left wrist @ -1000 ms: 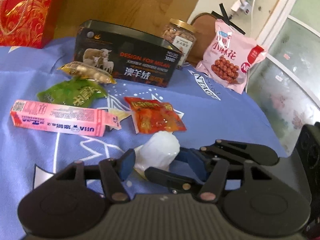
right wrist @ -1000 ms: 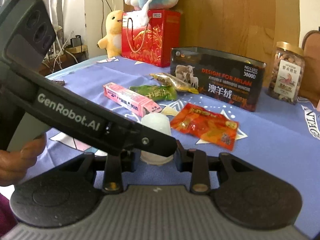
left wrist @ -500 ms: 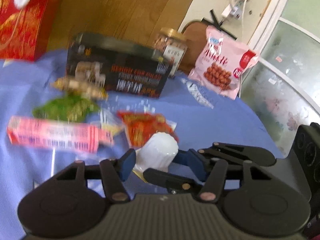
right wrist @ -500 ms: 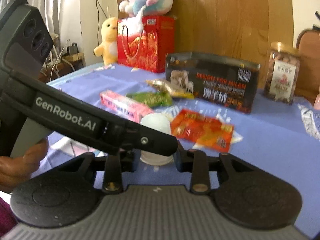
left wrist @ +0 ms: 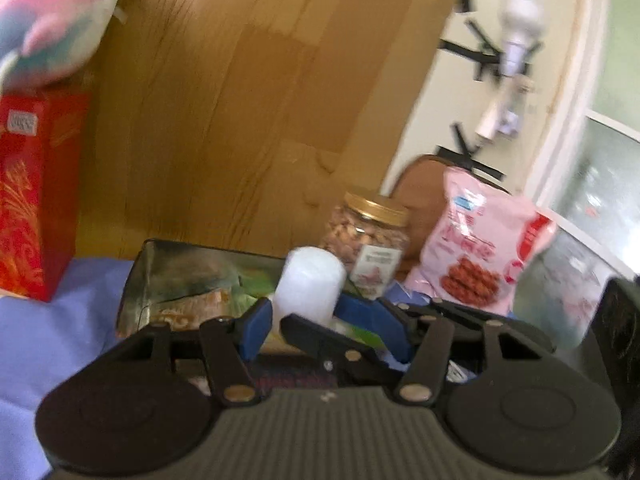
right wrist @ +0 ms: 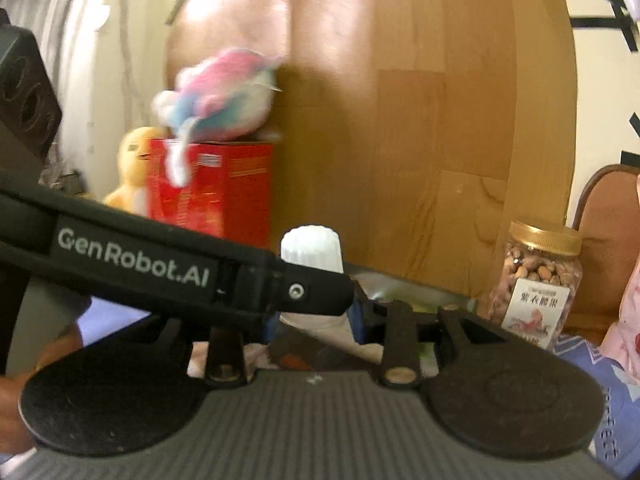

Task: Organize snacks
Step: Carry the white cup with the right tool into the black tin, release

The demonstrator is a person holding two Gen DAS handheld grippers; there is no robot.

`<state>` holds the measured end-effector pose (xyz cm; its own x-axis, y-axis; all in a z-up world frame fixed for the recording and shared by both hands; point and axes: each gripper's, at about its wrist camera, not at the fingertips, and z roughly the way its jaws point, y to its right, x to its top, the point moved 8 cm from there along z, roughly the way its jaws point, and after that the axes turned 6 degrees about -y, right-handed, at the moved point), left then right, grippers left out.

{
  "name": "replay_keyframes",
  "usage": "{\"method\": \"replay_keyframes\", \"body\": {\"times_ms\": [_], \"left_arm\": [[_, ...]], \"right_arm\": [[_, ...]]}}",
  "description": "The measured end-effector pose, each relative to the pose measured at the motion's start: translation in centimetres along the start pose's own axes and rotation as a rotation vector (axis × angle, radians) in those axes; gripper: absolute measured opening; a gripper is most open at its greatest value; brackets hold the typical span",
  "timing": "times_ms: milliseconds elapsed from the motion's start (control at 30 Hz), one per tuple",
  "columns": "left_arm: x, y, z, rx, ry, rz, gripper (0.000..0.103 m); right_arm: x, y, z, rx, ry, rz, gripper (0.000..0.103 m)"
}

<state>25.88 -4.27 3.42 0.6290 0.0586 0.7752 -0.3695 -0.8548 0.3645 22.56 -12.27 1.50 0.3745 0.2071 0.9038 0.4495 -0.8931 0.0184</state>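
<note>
Both grippers carry the white jelly cup (left wrist: pixel 311 282) together above the open tin box (left wrist: pixel 168 276), the left gripper (left wrist: pixel 320 320) and right gripper (right wrist: pixel 316 316) each part-closed with fingers pressed on it, so the next move probably calls for lowering and releasing it inside the tin box.

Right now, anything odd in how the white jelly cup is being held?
Yes. The white jelly cup sits between the fingers of both grippers at once: left gripper and right gripper. The left one's finger crosses the right wrist view. The cup leans slightly. No spill visible.
</note>
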Motion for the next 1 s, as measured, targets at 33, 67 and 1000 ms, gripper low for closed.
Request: {"method": "replay_keyframes", "body": {"times_ms": [33,67,1000], "left_arm": [[0.3,-0.6,0.9,0.017,-0.015,-0.023,0.065],[0.4,-1.1,1.7,0.029,-0.032,-0.041,0.066],[-10.9,-10.8,-7.2,0.082,-0.048,-0.329,0.072]], "right_arm": [[-0.1,0.6,0.9,-0.046,-0.01,-0.002,0.037],[-0.2,1.3,1.6,-0.093,-0.024,-0.005,0.042],[-8.9,-0.1,4.6,0.396,-0.421,0.93,0.033]]}}
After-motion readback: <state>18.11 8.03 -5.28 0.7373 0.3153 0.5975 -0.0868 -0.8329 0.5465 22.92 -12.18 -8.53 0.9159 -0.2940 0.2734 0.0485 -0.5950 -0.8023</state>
